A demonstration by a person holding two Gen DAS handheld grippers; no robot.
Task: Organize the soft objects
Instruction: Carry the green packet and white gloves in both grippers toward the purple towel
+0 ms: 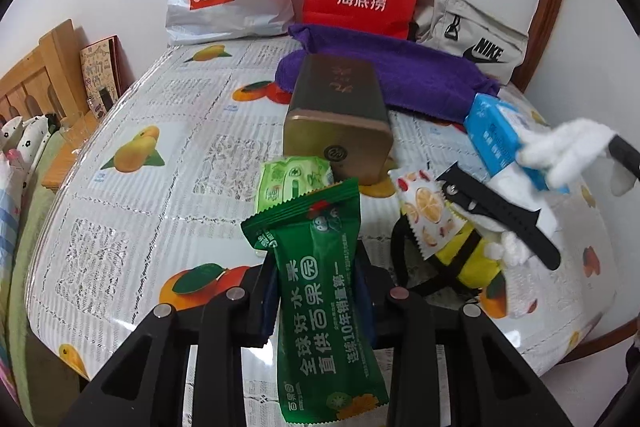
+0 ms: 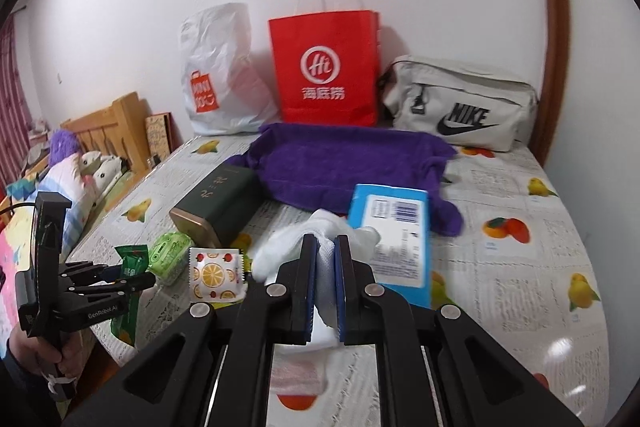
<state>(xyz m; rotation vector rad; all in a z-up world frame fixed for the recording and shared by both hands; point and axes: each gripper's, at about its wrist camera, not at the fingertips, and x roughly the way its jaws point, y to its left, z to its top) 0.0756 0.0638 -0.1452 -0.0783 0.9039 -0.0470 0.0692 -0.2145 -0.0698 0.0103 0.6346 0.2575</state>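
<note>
My left gripper (image 1: 316,267) is shut on a dark green snack packet (image 1: 324,299), held above the table; it also shows in the right wrist view (image 2: 120,277). My right gripper (image 2: 328,247) is shut on a white cloth (image 2: 320,231), lifted just over the table; the cloth also shows in the left wrist view (image 1: 568,151). A purple towel (image 2: 344,167) lies behind. A blue tissue pack (image 2: 400,239), a light green pack (image 2: 170,253), an orange-print sachet (image 2: 214,273) and a yellow plush toy (image 1: 468,259) lie nearby.
A dark tin box (image 1: 340,123) lies mid-table. A white Miniso bag (image 2: 218,75), a red paper bag (image 2: 324,67) and a grey Nike bag (image 2: 460,103) stand along the wall. A black watch strap (image 1: 500,211) lies on the toy. A bed (image 2: 60,167) is left.
</note>
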